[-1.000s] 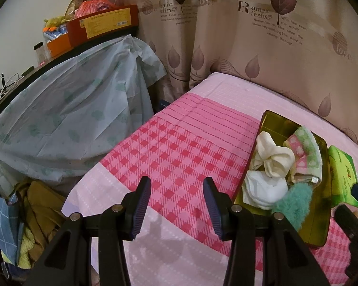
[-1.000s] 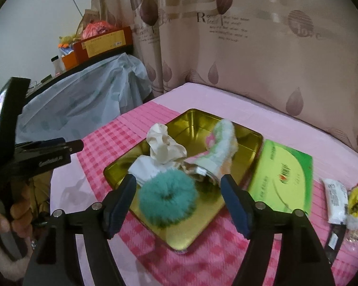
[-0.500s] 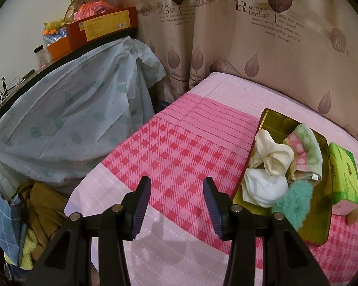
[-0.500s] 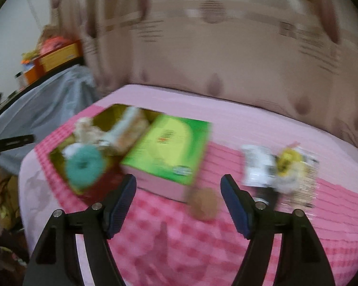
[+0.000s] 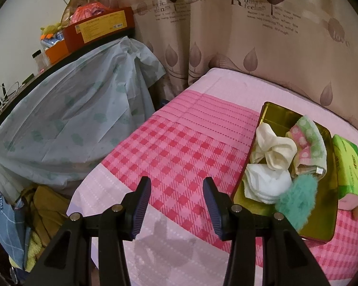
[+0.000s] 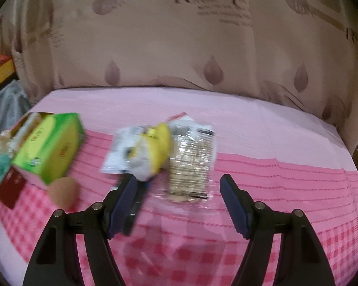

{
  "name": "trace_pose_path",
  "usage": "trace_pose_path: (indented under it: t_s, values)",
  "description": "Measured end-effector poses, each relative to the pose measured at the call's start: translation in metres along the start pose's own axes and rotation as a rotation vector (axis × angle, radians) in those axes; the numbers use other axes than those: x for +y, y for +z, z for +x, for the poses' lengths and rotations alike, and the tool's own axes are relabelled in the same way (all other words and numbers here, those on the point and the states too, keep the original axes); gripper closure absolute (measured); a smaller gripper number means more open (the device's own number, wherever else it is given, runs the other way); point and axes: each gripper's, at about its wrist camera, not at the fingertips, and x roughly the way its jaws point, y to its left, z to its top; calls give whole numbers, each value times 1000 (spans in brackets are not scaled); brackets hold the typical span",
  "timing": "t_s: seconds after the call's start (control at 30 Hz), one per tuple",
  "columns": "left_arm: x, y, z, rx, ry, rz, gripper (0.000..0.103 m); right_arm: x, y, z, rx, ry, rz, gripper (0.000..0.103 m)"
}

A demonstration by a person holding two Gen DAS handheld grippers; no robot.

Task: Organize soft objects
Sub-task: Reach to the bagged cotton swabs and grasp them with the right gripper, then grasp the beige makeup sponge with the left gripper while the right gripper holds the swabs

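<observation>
The right tool (image 6: 179,199) hangs wide open and empty above the pink checked bed (image 6: 274,171), facing a cluster of packets. The left tool (image 5: 177,201) is also open and empty, held over the bed's near edge, well apart from the tray (image 5: 322,224).

The tray already holds a cream cloth (image 5: 274,150), a white cloth (image 5: 265,183), a dotted towel (image 5: 310,145) and a teal puff (image 5: 296,197). A green box (image 6: 47,147) sits just beside the tray. A tan sponge (image 6: 64,190) rests on the bed, touching the box's near corner. Ahead lie a yellow-and-white bag (image 6: 150,150) and a clear packet (image 6: 191,164); blur hides what they contain.

The step in hand seems to be picking the next soft item. The sponge looks the likeliest. To do it well, swing the right tool left, centre the sponge between the fingers, come down clear of the box, and close gently so it compresses without popping out.
</observation>
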Motion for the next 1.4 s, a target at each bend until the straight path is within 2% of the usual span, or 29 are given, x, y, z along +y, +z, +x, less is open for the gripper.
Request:
trace_pose_path:
  t_s: [0.2, 0.43, 0.47, 0.53, 0.57, 0.8, 1.27, 1.4]
  values:
    - [-10, -2, -5, -29, -21, 47, 57, -14, -1, 37, 50, -26, 7, 40]
    - [-33, -5, -13, -44, -44, 120, 57, -22, 4, 65, 82, 0, 31, 40]
    - [-39, -7, -15, -46, -51, 132, 57, -22, 5, 67, 82, 4, 33, 42]
    - [-50, -10, -20, -51, -65, 160, 57, -23, 7, 71, 85, 12, 27, 54]
    - [-57, -12, -25, -57, -80, 177, 57, -22, 7, 73, 88, 20, 26, 60]
    - [-114, -25, -48, -74, -199, 287, 57, -21, 0, 69, 95, 30, 17, 76]
    - [-245, -74, -85, -45, -446, 525, 57, -55, -53, 24, 126, -5, 84, 77]
    - [-278, -85, -86, 0, -507, 567, 57, -58, -62, 15, 124, -5, 85, 77]
